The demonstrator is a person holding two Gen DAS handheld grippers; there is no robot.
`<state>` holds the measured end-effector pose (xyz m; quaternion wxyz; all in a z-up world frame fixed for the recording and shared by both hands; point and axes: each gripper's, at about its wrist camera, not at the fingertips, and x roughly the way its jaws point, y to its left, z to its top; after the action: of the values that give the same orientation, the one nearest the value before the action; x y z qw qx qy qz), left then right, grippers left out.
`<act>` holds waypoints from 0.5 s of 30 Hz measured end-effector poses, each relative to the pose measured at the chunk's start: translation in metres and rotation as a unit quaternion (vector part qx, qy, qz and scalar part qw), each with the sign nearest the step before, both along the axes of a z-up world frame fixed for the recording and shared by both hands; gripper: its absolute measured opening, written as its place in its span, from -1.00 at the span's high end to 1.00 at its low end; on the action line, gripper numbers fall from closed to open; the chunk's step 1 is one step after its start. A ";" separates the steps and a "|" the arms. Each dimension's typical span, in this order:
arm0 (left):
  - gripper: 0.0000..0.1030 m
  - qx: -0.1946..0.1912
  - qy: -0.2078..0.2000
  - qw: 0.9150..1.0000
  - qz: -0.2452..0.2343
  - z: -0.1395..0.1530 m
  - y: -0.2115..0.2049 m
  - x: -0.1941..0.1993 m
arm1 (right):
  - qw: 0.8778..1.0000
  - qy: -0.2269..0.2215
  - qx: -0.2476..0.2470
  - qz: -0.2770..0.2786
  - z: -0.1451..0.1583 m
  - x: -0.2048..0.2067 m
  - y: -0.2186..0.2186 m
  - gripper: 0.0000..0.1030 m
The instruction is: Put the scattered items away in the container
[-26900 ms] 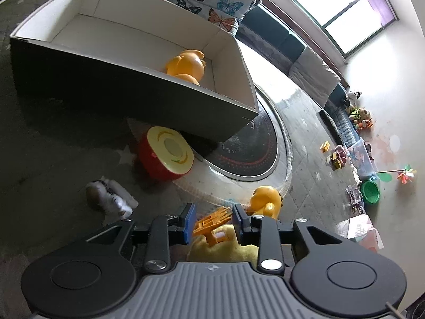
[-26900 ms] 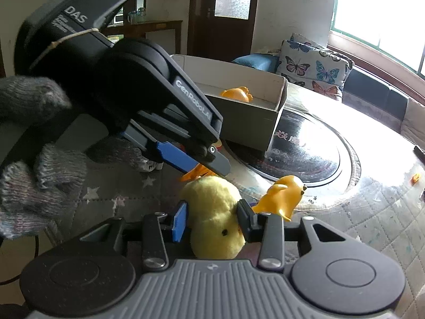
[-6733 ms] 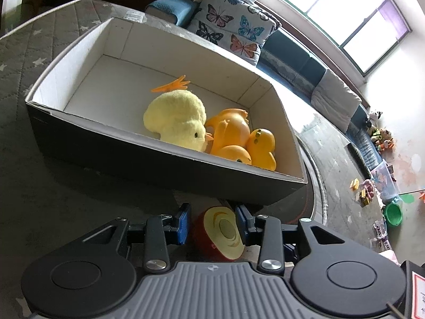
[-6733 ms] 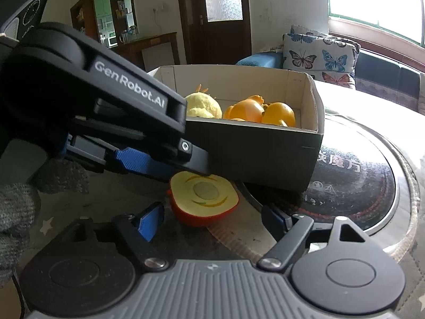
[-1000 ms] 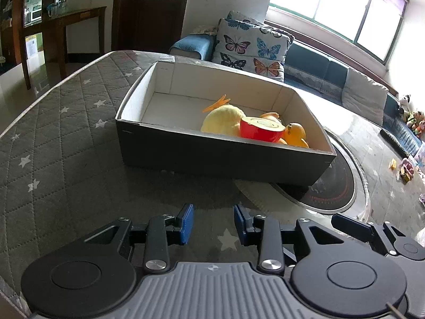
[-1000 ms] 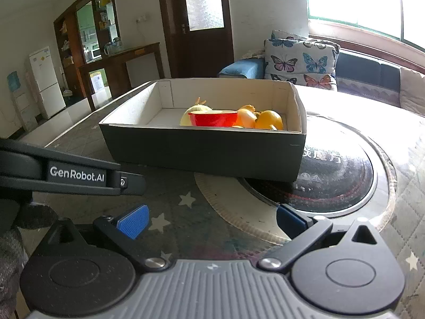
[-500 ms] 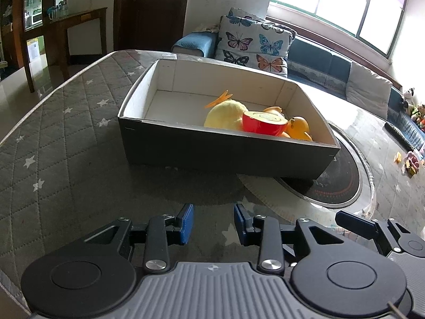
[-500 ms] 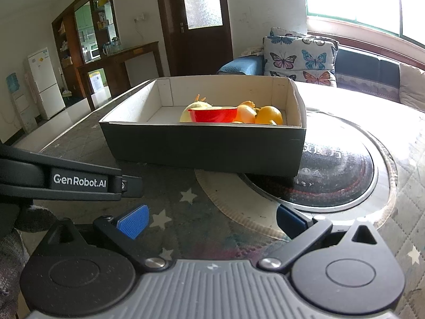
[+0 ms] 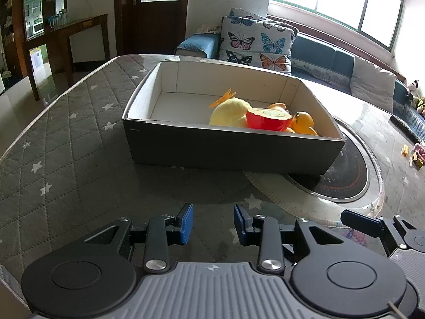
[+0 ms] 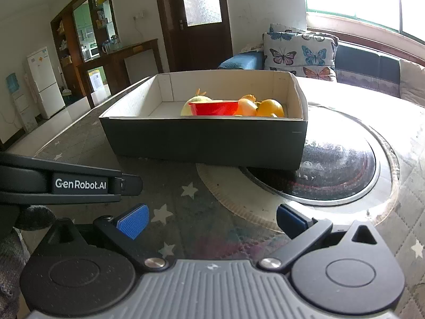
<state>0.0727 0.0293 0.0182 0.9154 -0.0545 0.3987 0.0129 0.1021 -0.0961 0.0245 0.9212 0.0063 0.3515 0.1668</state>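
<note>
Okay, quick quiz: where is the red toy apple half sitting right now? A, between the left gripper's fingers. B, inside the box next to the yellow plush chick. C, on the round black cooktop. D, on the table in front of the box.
B: the red apple half lies inside the cardboard box, against the yellow plush chick.

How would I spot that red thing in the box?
Find the dark box with white inner walls on the quilted table. At its right end, among yellow and orange toys, the red half fruit lies on top, its pale cut face upward, the only red thing there.
</note>
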 end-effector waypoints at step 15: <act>0.31 0.009 0.003 1.000 0.000 -0.003 -0.002 -0.001 | 1.000 0.005 -0.003 0.003 -0.003 0.000 0.003 -1.00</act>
<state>0.0717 0.0274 0.0151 0.9146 -0.0458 0.4014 0.0169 0.1016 -0.0930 0.0213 0.9191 0.0028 0.3563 0.1682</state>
